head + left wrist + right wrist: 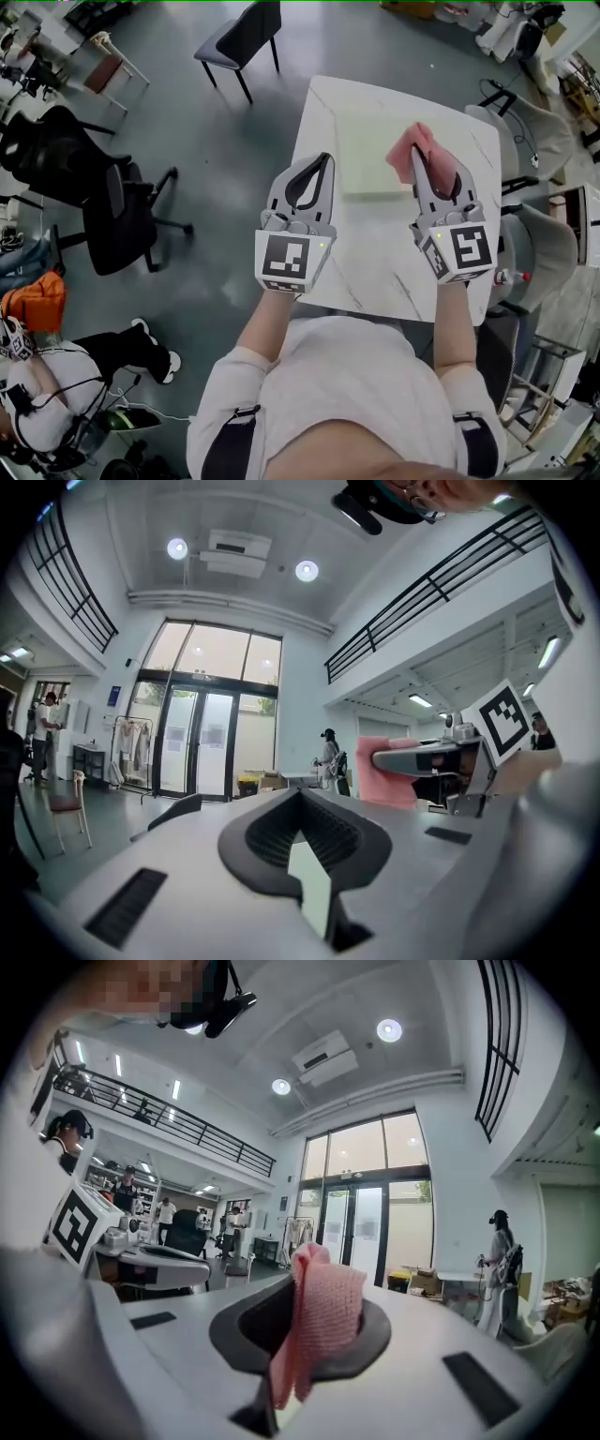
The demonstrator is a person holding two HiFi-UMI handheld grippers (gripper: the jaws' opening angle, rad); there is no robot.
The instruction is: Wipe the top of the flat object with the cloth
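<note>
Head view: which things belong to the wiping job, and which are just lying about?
Job: cloth, with the jaws of the right gripper shut on it; flat board; table under it.
Lying about: chair; office chair; orange bundle.

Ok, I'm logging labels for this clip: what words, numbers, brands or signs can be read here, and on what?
No readable text anywhere.
The left gripper and right gripper bear black-and-white square markers, no letters or digits.
The blue sign beside the glass doors: too small to read.
On the pink cloth: no print visible.
</note>
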